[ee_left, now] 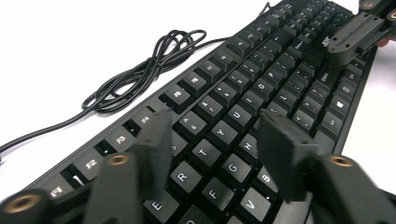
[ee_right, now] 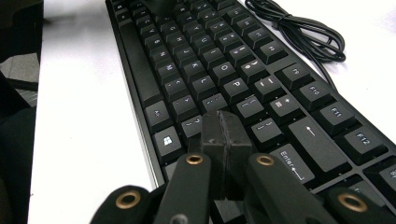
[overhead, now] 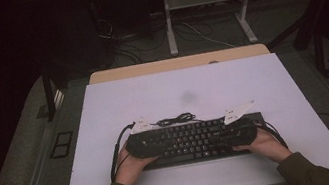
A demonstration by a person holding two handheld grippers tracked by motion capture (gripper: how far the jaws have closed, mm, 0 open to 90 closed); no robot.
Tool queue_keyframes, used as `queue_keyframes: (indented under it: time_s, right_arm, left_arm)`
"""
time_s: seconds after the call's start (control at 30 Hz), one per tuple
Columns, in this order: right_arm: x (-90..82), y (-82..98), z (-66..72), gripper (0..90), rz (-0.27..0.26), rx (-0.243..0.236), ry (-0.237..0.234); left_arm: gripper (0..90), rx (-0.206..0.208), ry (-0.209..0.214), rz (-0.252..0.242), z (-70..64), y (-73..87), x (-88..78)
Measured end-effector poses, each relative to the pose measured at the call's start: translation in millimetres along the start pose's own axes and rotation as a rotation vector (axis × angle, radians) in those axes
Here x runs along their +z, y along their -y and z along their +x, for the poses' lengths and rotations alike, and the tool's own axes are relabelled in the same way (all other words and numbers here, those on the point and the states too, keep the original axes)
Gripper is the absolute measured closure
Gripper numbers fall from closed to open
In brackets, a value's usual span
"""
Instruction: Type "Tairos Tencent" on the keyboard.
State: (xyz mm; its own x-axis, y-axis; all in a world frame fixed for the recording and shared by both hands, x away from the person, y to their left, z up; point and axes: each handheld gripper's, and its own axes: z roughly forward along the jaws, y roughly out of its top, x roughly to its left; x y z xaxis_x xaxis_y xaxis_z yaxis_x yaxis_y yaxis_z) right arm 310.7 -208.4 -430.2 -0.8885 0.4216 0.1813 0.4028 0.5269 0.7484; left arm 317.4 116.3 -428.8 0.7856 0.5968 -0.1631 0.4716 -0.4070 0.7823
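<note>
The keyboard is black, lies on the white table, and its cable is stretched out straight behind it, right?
Not quite. The keyboard is black and lies on the white table, but its cable is gathered in a loose coiled bundle behind it, not stretched straight. The left gripper view shows the loops plainly.
</note>
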Motion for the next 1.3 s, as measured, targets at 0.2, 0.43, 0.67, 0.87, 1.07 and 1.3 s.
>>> queue_keyframes:
  time_s: [0.2,0.43,0.67,0.87,1.07,1.3]
  right_arm:
    - [0.8,-0.2,-0.8,71.5,-0.016,0.013,-0.005]
    - [4.7,-1.5,-1.2,42.5,-0.038,0.032,0.014]
    - [5.9,-3.7,-2.6,33.4,-0.069,0.04,0.044]
    - [7.6,-5.2,-3.3,32.0,-0.076,0.041,0.045]
    - [9.5,-7.2,-4.0,31.4,-0.086,0.05,0.044]
    - [12.7,-11.3,-5.4,30.5,-0.089,0.043,0.039]
  left_arm:
    - [30.6,-0.007,0.004,-0.017,-0.3,1.4,-1.8]
    - [21.4,-0.012,-0.005,-0.039,0.0,4.3,-4.2]
    - [20.0,-0.005,-0.009,-0.045,0.6,6.9,-8.2]
    - [20.0,-0.016,-0.015,-0.054,0.6,9.6,-11.9]
    - [20.1,-0.022,-0.025,-0.058,2.0,12.9,-15.8]
    - [20.6,-0.03,-0.038,-0.066,3.0,17.4,-21.0]
